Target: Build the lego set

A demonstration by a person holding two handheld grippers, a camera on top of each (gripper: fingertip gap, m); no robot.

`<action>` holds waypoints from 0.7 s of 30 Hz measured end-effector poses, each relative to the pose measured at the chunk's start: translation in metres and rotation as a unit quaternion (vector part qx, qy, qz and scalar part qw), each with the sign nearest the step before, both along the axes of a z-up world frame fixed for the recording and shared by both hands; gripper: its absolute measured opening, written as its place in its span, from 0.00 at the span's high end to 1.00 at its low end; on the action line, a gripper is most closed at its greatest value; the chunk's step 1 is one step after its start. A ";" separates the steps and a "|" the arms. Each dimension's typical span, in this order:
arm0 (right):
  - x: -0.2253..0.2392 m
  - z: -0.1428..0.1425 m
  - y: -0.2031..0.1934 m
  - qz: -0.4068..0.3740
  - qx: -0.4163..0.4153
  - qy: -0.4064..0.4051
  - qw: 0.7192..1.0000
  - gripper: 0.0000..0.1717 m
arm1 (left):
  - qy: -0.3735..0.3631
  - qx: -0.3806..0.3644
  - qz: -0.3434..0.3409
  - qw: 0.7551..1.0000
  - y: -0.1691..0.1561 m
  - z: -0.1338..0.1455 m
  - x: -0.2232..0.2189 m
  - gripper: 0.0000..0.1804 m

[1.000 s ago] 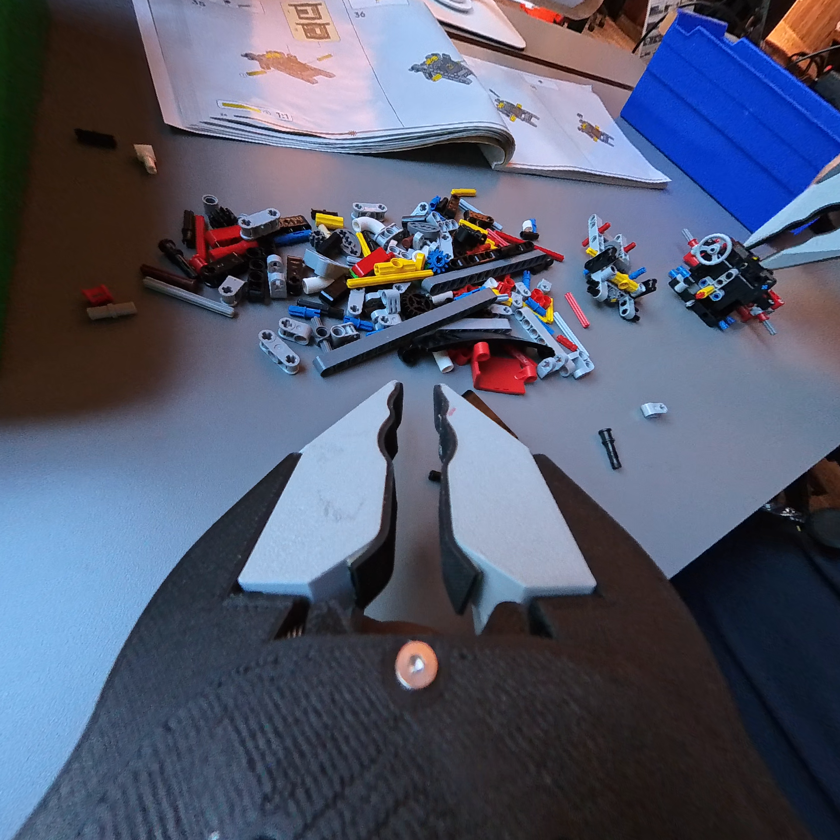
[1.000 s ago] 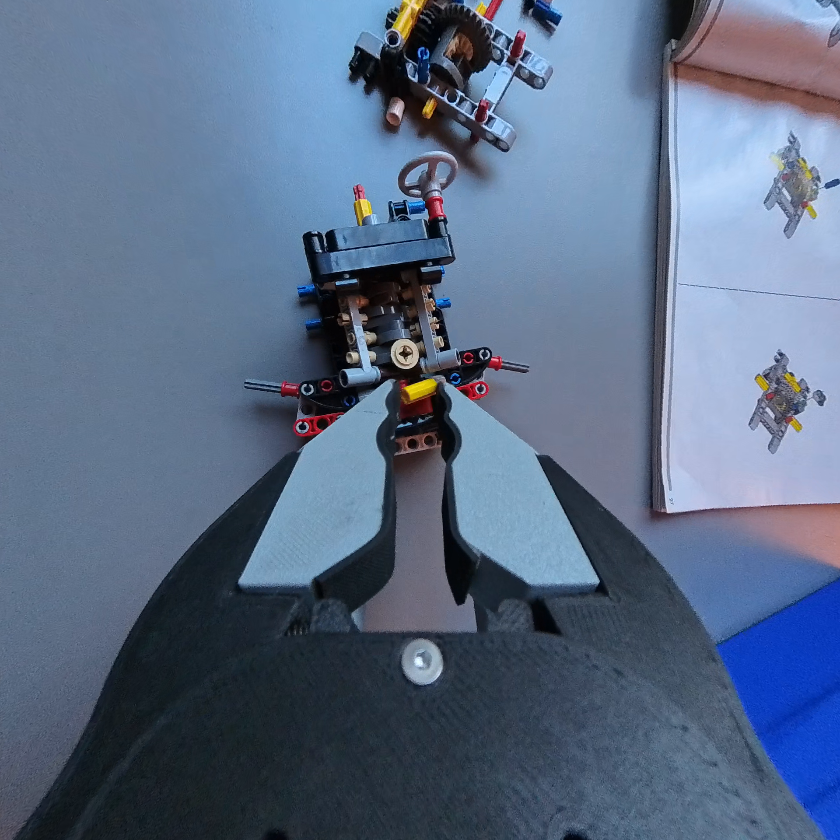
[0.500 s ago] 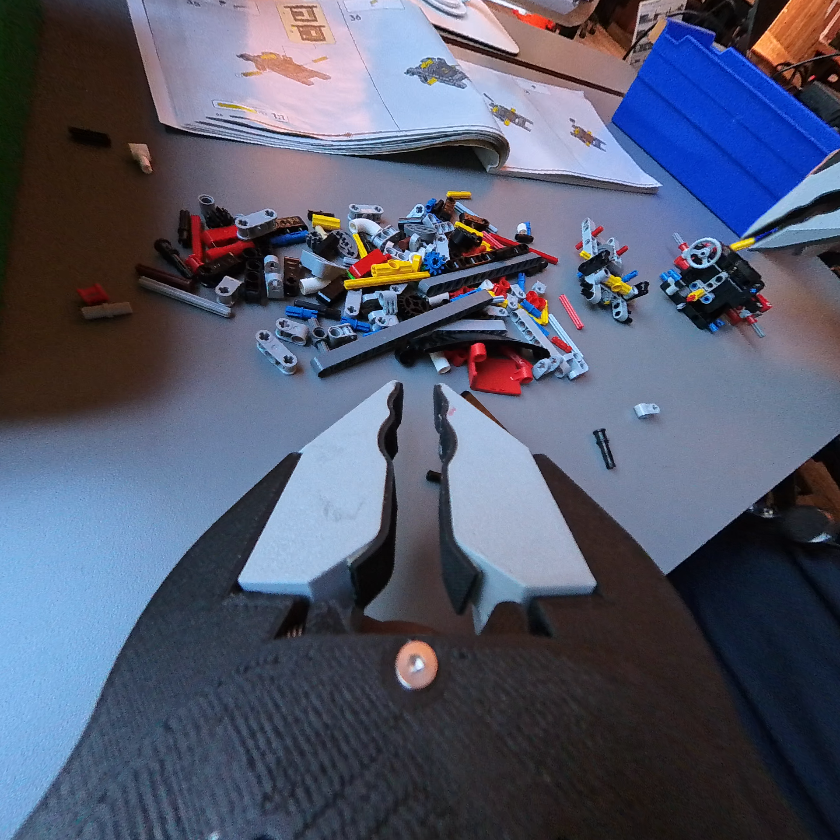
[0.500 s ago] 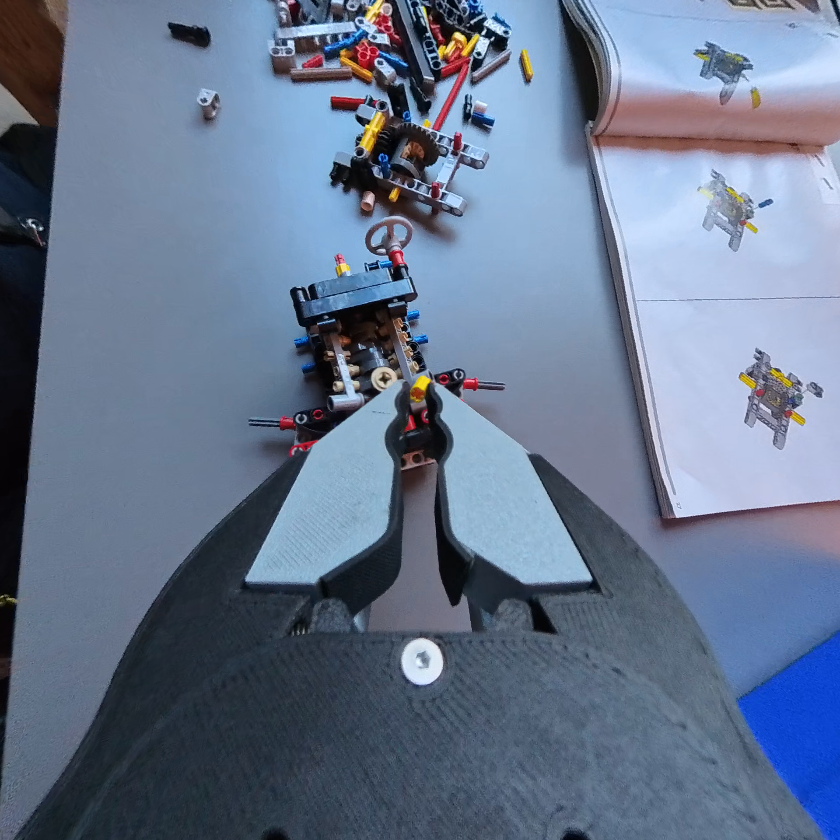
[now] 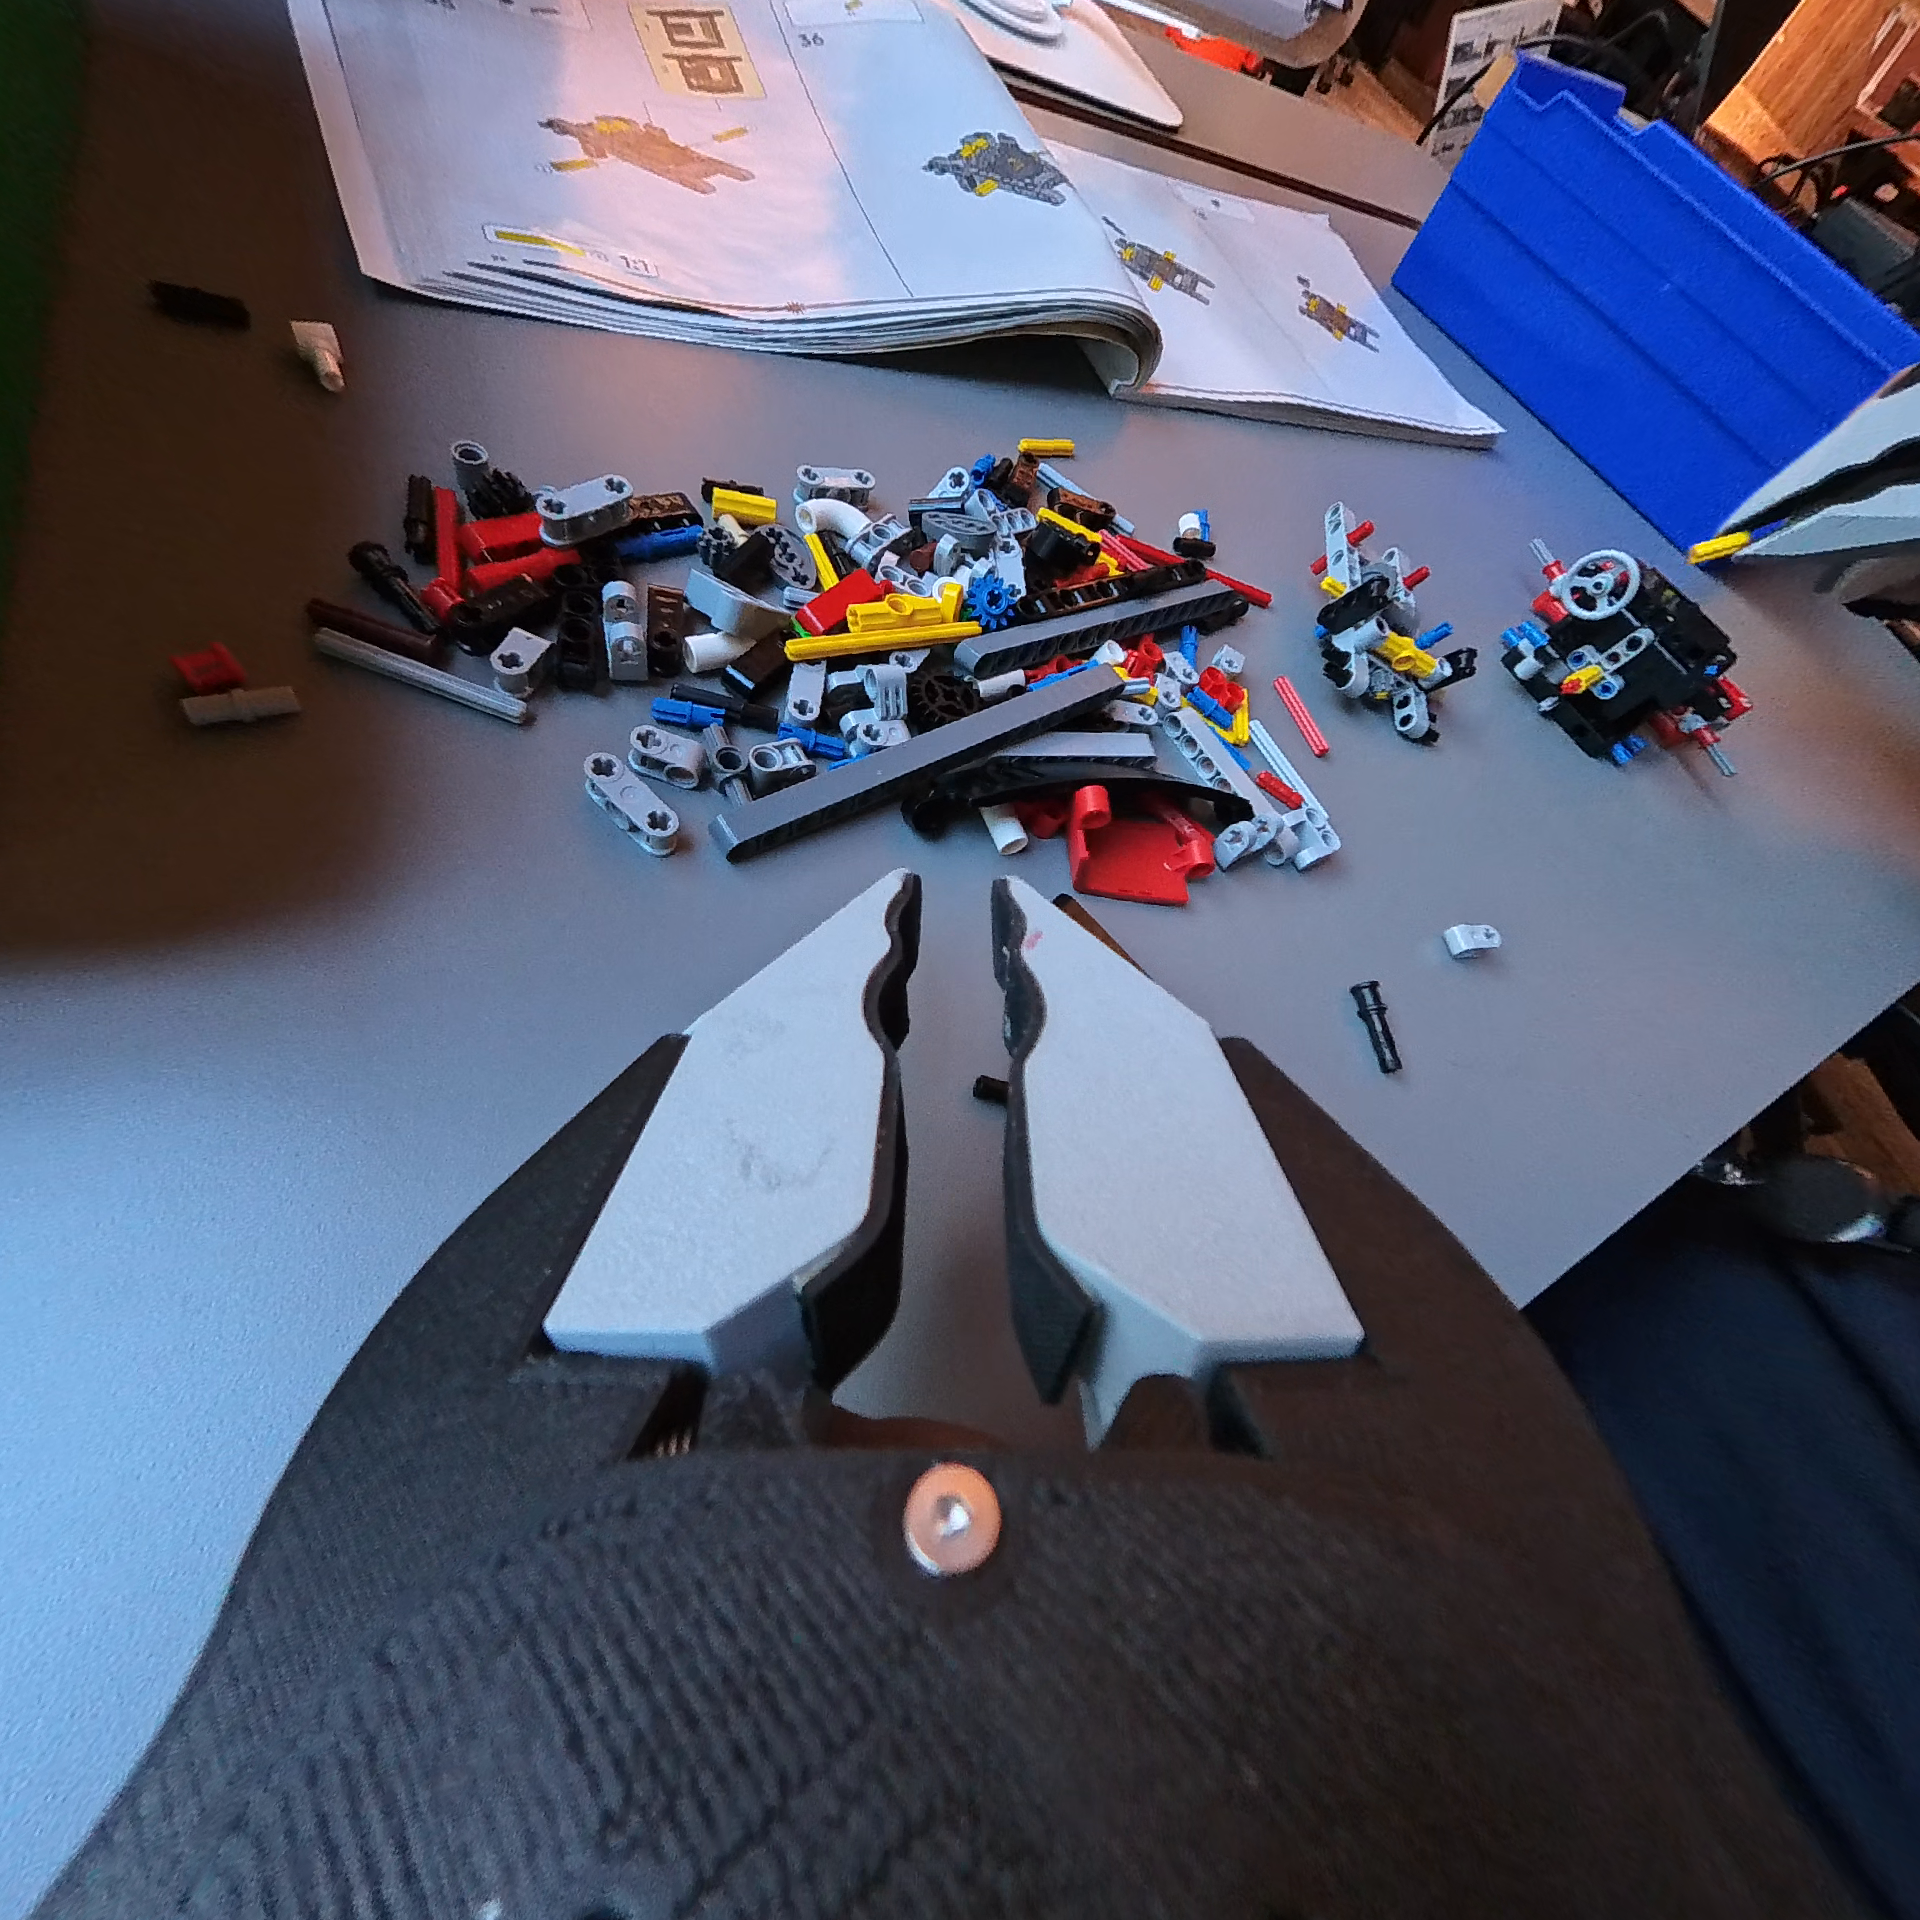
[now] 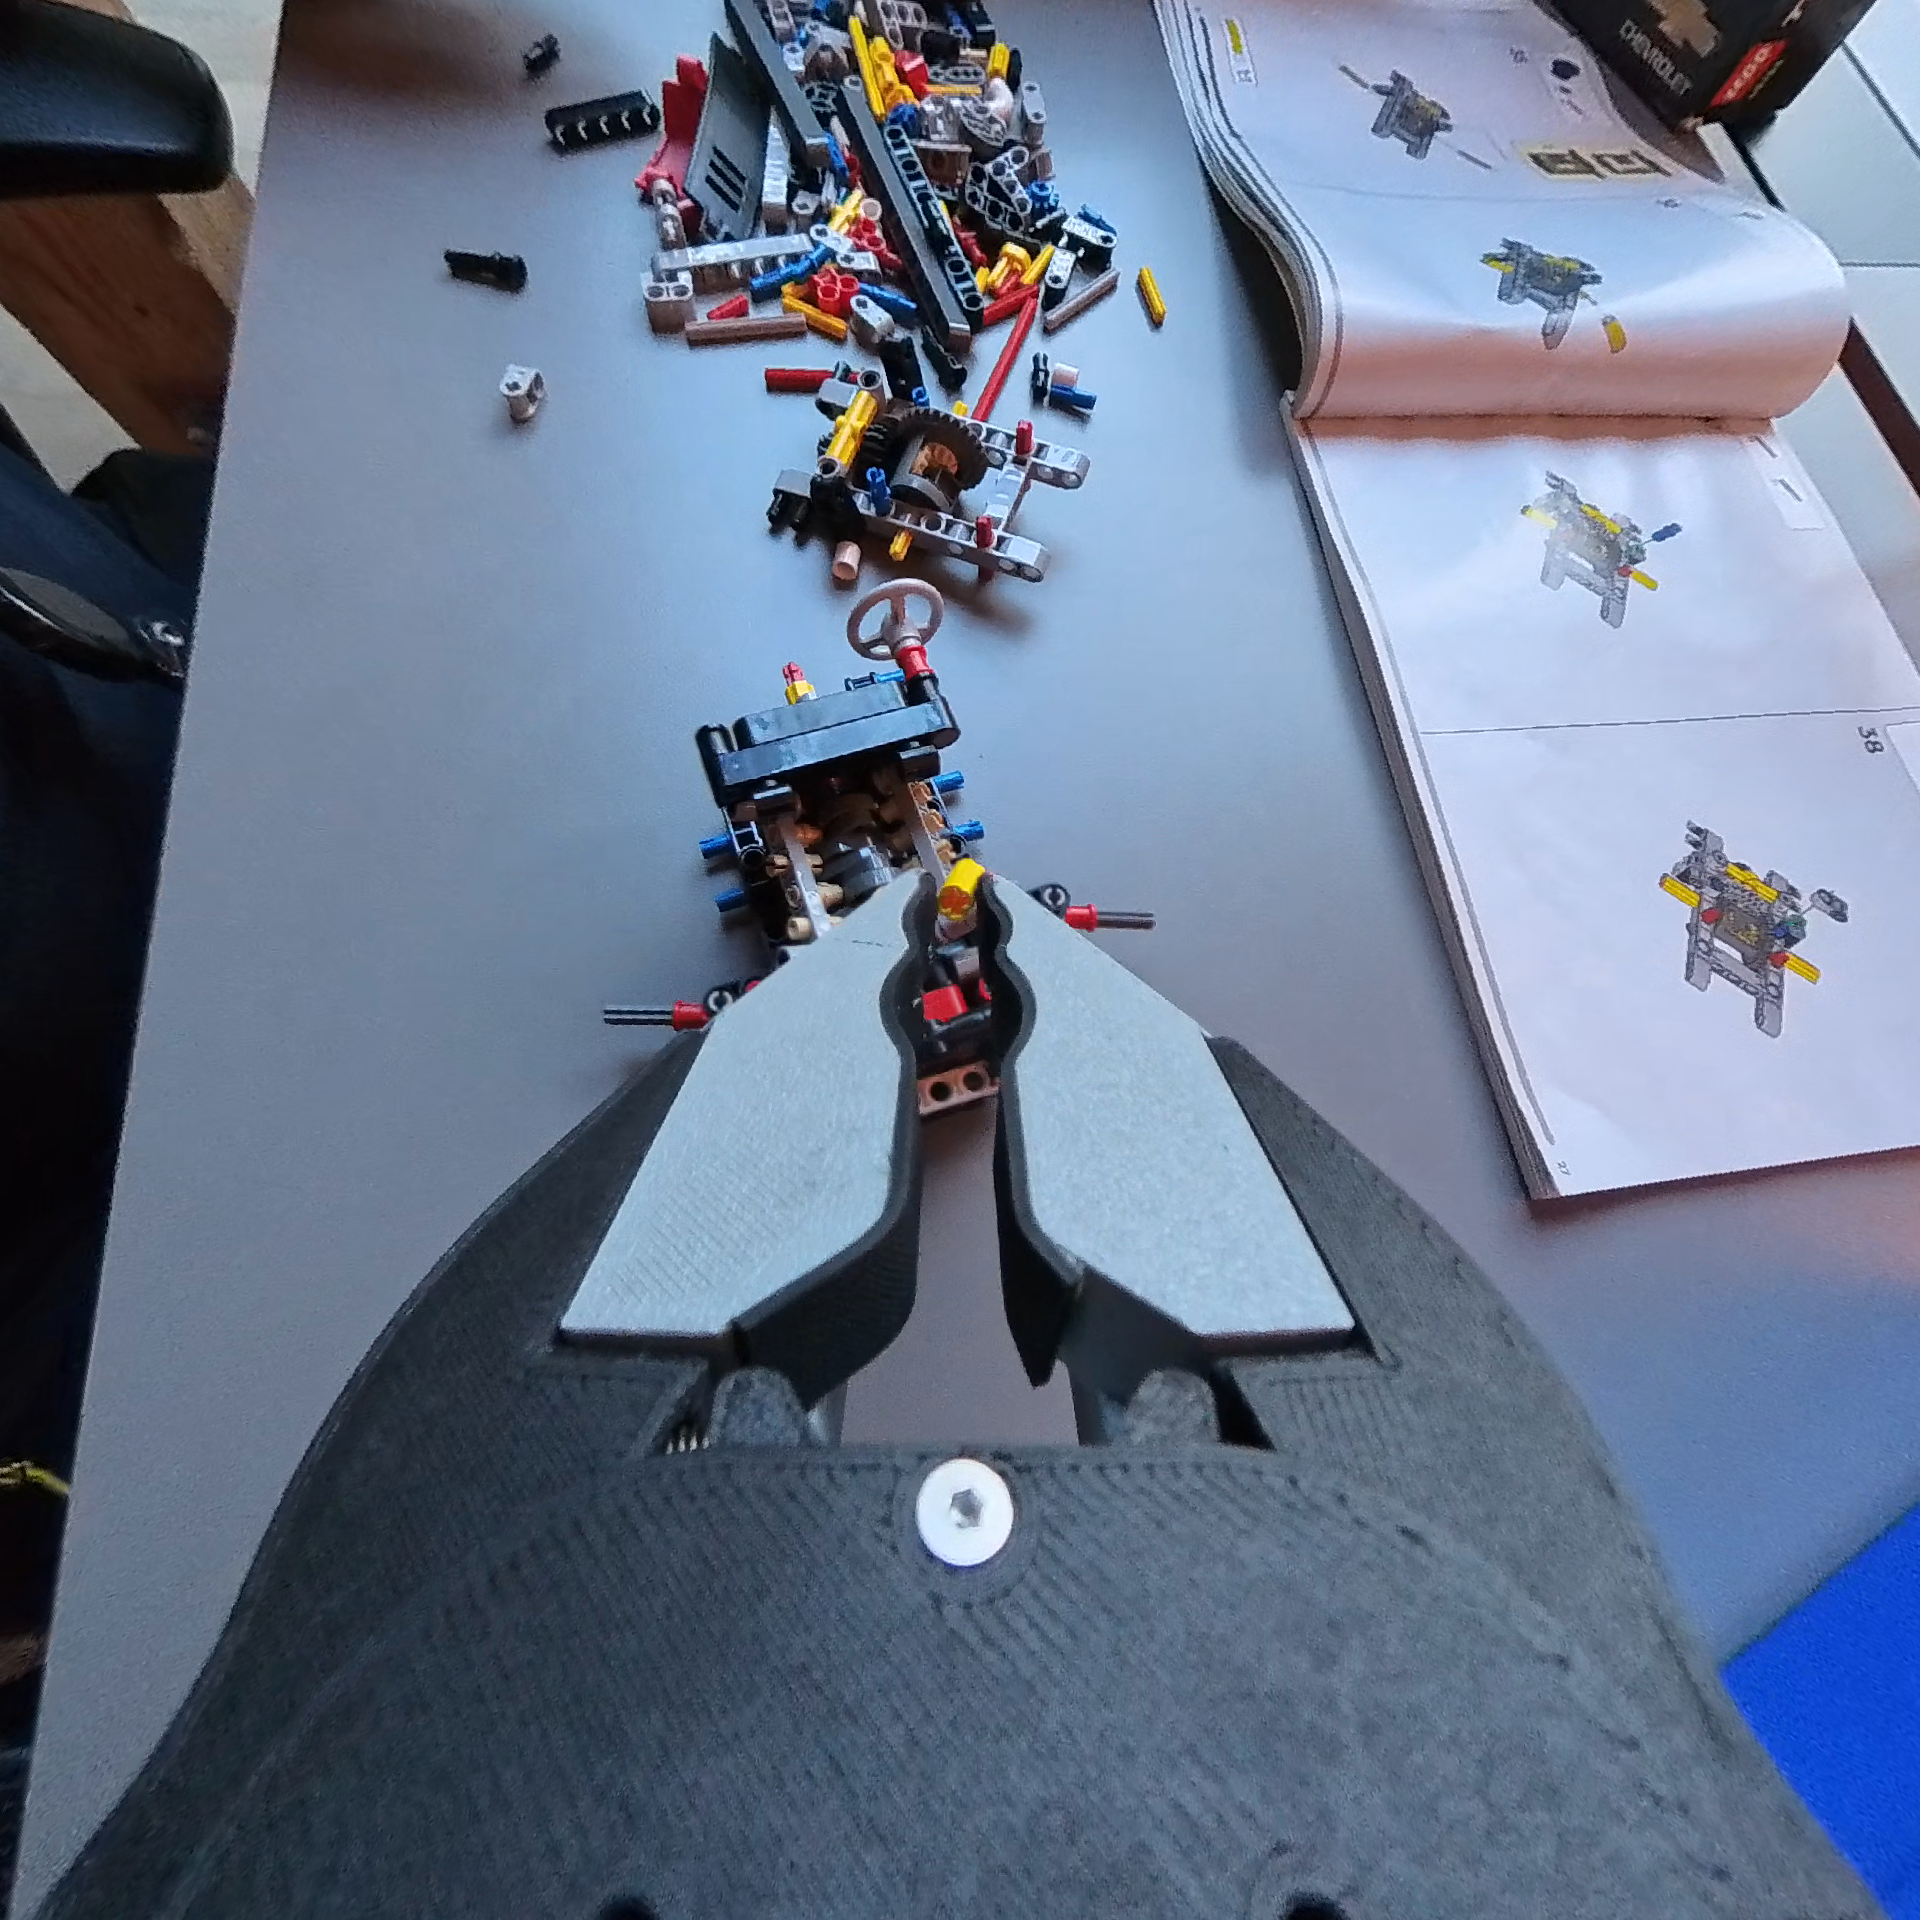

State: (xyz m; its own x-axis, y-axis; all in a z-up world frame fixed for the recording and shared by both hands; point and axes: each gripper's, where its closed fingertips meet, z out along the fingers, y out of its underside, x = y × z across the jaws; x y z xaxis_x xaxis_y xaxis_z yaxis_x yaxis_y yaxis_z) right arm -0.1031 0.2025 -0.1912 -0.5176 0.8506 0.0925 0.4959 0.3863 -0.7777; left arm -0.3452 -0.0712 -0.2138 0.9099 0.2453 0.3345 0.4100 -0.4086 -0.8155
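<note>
My right gripper (image 6: 954, 894) is shut on a small yellow peg (image 6: 958, 888), which sticks out at the fingertips. It holds the peg in the air above the near end of a black built assembly with a grey steering wheel (image 6: 831, 769) that stands on the grey table. The left wrist view shows the same gripper (image 5: 1829, 509) at the far right with the yellow peg (image 5: 1720, 548) at its tip, above that assembly (image 5: 1621, 655). My left gripper (image 5: 954, 894) is open by a narrow gap with nothing in it, and hovers short of the pile of loose parts (image 5: 914, 634).
A second, smaller grey assembly with a gear (image 6: 935, 478) lies between the black one and the pile. An open instruction booklet (image 6: 1610, 623) lies beside them. A blue bin (image 5: 1621, 281) stands at the far right. A black pin (image 5: 1377, 1023) and a grey connector (image 5: 1472, 940) lie near the table edge. My hands' fingertips stand some 35 centimetres from each other. From my left tips it is roughly 15 centimetres to the grey connector (image 5: 1472, 940); from my right, 25 centimetres. My right wrist view (image 6: 518, 389) looks at it from another angle.
My right gripper closed on the yellow peg at the black assembly's near end and rose away with it. My left gripper kept its gap and barely moved.
</note>
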 end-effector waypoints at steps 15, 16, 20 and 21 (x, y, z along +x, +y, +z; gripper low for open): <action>-0.076 0.016 -0.069 0.120 0.084 -0.022 0.989 0.97 | 0.004 0.010 0.001 1.000 -0.001 0.003 0.000 0.94; -0.079 0.007 -0.070 0.127 0.100 -0.045 0.986 0.97 | 0.003 0.010 0.001 1.000 -0.001 0.003 0.000 0.94; -0.082 -0.012 -0.067 0.155 0.127 -0.112 0.973 0.97 | 0.004 0.017 0.002 1.000 -0.001 0.005 0.000 0.94; -0.085 -0.013 -0.063 0.151 0.128 -0.121 0.973 0.97 | 0.003 0.018 0.001 1.000 -0.001 0.005 0.000 0.94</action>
